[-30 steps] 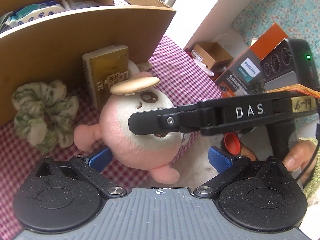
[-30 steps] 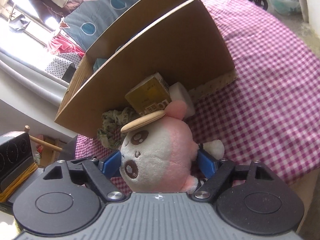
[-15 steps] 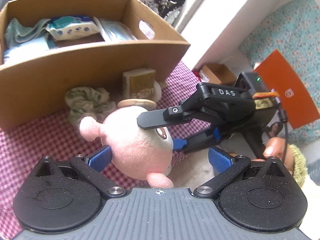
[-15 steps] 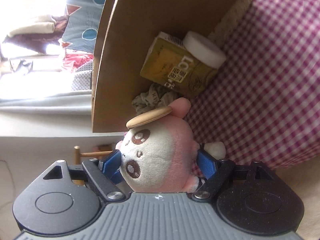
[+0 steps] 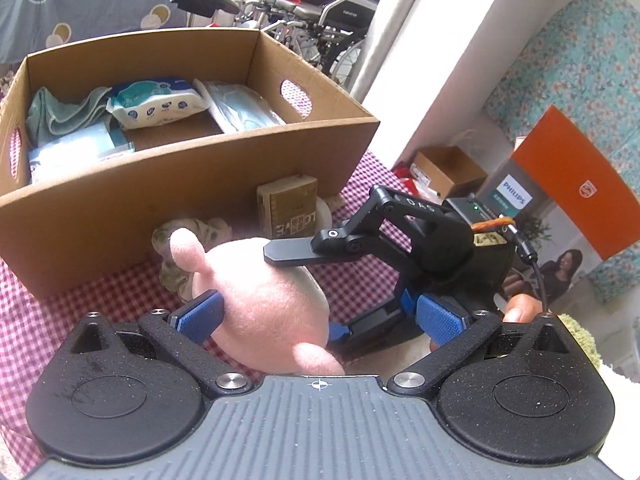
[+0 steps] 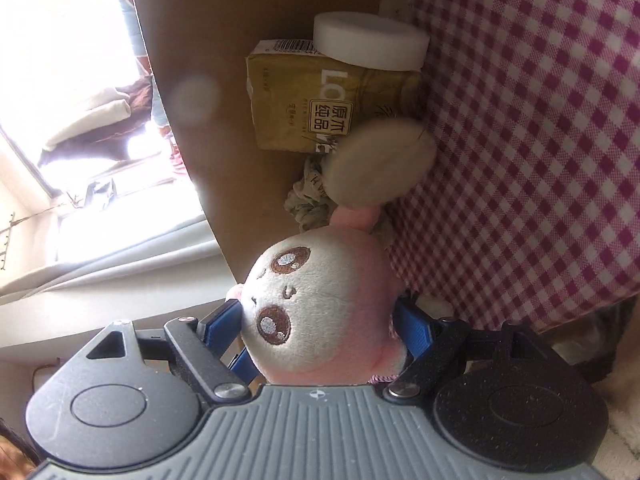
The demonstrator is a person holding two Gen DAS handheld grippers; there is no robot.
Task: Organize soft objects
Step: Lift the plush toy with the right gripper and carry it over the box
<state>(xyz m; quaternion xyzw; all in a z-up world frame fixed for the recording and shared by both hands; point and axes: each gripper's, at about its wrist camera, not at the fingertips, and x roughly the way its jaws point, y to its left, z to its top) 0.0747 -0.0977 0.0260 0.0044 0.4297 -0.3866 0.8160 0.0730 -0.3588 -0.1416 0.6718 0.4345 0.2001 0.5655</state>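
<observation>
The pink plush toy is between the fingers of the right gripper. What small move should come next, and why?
Probably lift the pink plush toy above the near wall of the cardboard box. The right gripper has the toy between its blue fingers, and it sits lower than the box rim. The box already holds soft packs, and the left gripper stands open.

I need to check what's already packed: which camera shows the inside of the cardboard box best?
The left wrist view: it looks down into the open cardboard box, showing a wipes pack, green cloth and clear packets. The right wrist view shows only its outer wall.
</observation>
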